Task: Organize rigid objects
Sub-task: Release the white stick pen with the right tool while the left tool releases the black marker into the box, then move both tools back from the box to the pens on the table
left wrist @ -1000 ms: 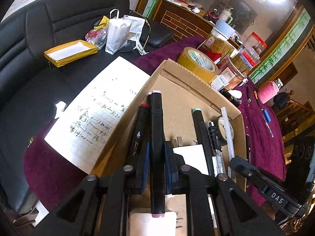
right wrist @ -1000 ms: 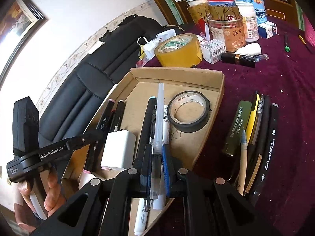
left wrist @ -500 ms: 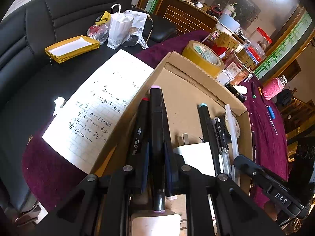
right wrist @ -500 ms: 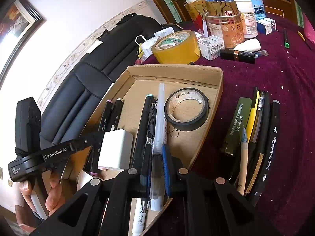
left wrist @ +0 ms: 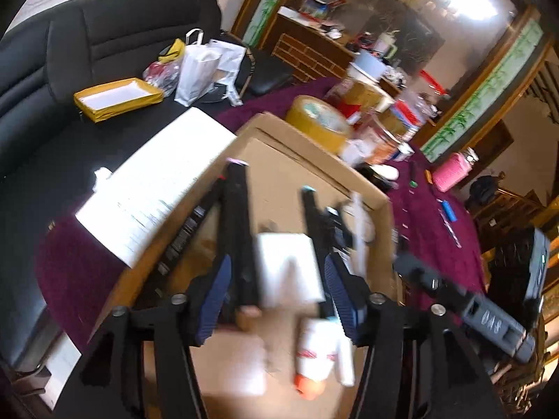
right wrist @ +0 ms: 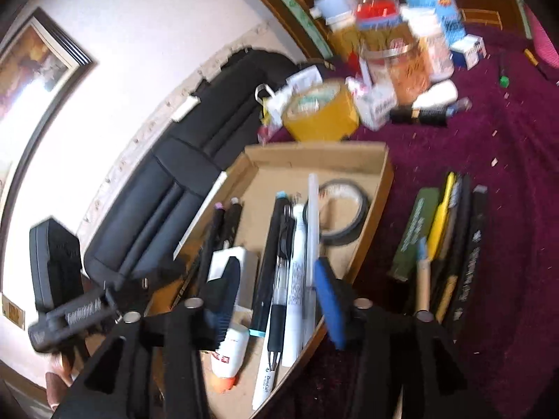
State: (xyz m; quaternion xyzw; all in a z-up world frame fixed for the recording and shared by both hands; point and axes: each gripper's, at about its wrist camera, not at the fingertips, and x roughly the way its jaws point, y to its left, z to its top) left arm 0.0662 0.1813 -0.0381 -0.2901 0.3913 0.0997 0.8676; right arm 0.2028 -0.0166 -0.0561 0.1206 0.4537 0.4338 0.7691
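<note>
Now lengthwise in the cardboard tray [right wrist: 382, 174] — markers [right wrist: 269, 262], pointing away.

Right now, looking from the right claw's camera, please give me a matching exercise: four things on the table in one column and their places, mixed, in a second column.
Things:
1. black tape roll
2. yellow tape roll
3. green case
4. white block

Places:
A. on the purple cloth, to the right of the cardboard box
B. inside the box, by its right wall
C. outside the box, just beyond its far wall
D. inside the box, in its left half

Pairs: 1-B, 2-C, 3-A, 4-D
</note>
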